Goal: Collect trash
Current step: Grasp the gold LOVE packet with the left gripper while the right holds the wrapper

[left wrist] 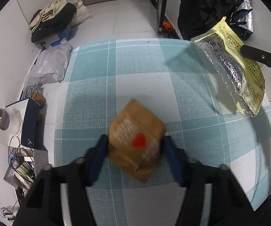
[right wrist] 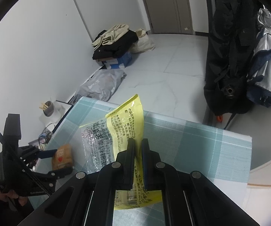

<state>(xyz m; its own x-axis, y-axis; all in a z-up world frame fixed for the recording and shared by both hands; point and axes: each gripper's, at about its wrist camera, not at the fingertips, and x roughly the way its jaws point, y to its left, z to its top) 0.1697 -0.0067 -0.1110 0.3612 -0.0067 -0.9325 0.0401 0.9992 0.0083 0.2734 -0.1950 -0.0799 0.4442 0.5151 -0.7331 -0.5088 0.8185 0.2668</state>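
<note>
Left tool (left wrist: 135,141) around brown packet (left wrist: 137,141)

A teal-and-white checked table (left wrist: 90,86) carries a brown paper packet (left wrist: 137,141) near its front edge

Brown packet (left wrist: 138,141): motion-blurred, print unreadable. Yellow wrapper (right wrist: 125,130): lower part hidden behind right gripper (right wrist: 138,146) fingers.

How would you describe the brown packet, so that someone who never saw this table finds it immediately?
Start from the table with the teal and white checked cloth. Near its left edge, the brown packet sits between the fingers of the left tool. Unlike the large yellow and silver bag held by the right tool, it is small, paper-brown, with a red heart.
</note>
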